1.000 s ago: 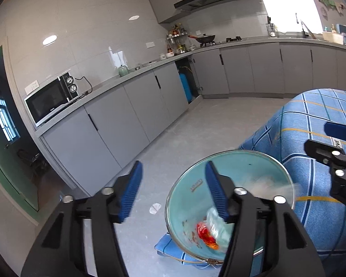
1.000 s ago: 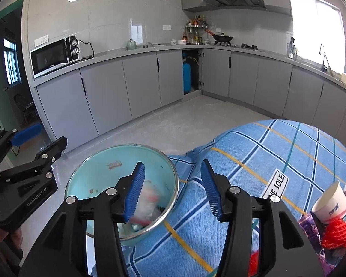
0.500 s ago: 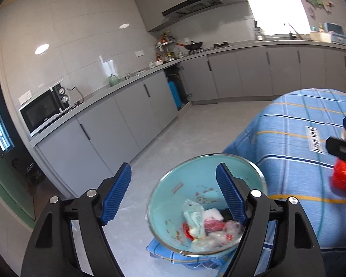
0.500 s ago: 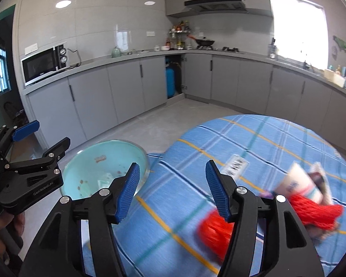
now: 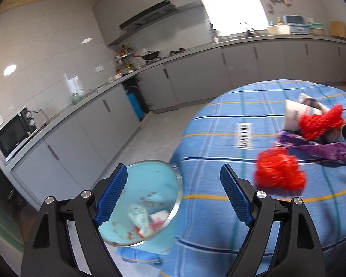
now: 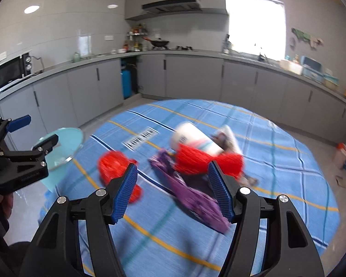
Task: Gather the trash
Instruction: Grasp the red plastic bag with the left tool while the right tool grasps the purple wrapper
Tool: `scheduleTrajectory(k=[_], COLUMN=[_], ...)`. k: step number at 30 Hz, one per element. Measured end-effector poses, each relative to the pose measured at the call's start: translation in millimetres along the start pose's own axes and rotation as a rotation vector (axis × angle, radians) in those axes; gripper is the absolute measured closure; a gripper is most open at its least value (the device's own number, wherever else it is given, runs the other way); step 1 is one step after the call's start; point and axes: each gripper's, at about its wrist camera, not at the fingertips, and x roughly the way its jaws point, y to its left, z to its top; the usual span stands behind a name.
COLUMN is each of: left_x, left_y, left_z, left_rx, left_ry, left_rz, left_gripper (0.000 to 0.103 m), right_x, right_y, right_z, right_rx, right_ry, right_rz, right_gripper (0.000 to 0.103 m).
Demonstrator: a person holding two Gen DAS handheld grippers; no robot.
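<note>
Left wrist view: left tool (image 5: pixel 173 196) has just been widening, empty, above the surface (image 5: pixel 219 138) edge; trash bin (image 5: pixel 147 184) sits beside it, red netting (image 5: pixel 279 173) further in.

Right wrist view: blurred. Right tool (image 6: pixel 171 189), likewise just widening, empty, over what seems a purple wrapper (image 6: pixel 191 196); paper cup (image 6: pixel 193 139) beyond.

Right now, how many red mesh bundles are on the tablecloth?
2: one lone bundle nearer the bin, one draped on the paper cup in the pile. More may hide underneath.
</note>
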Motion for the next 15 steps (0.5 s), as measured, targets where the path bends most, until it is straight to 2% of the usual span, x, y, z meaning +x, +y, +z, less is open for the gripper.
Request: scheduleTrajectory(k=[7, 9, 15], left_x=[-1, -1, 12], left_y=[-40, -53, -92], left_z=[10, 11, 10], left_rx=[0.035, 0.043, 0.082], left_ry=[-0.018, -0.021, -0.005], left_rz=[-0.062, -0.077, -0.125], left_gripper=[0.017, 0.013, 0.013], right_x=[3, 6, 21], right_y=[-33, -40, -47], right_z=[-28, -34, -44], right_rx=[0.027, 0.042, 0.067], right_ry=[0.038, 0.049, 0.085], right_rz=[-0.061, -0.069, -0.063], right_gripper=[0.039, 0.039, 0.039])
